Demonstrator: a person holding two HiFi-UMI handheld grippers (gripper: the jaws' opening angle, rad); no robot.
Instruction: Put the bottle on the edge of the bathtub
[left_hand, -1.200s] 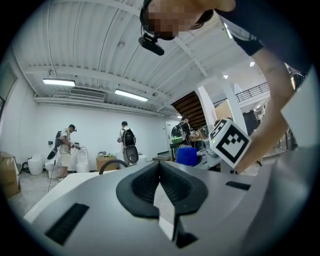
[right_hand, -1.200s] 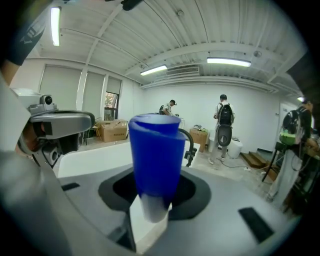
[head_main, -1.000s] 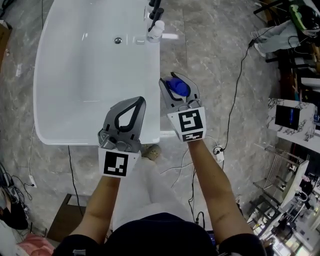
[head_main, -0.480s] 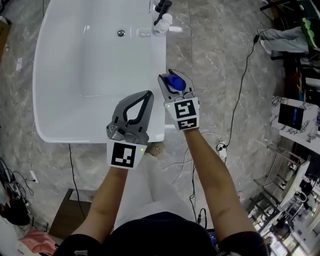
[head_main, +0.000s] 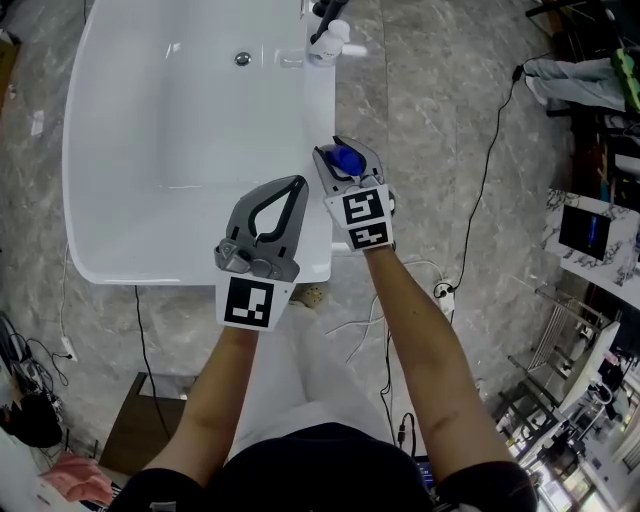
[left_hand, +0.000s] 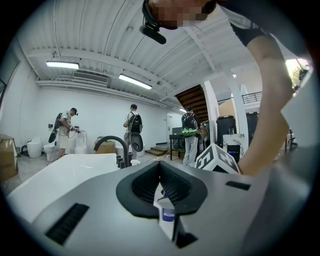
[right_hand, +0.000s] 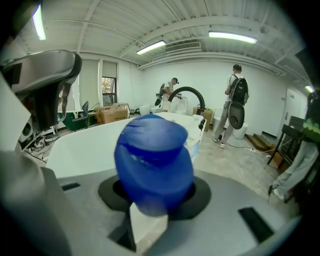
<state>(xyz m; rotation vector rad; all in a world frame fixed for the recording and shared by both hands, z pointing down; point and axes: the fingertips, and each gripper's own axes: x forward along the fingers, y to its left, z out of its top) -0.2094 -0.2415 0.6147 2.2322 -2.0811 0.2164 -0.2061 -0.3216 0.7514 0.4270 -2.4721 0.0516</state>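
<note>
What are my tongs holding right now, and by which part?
The right tongs grip a white plastic bottle with a blue cap at its capped end. The left tongs are shut and empty.

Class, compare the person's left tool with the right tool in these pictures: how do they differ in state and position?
The left tool has its jaws together with nothing gripped, while the right tool is closed on a blue-capped bottle. In the head view the left tool is above the white bathtub's basin corner, while the right tool is over the tub's outer rim. Both are grey and hand-held, pointing away from the person.
</note>
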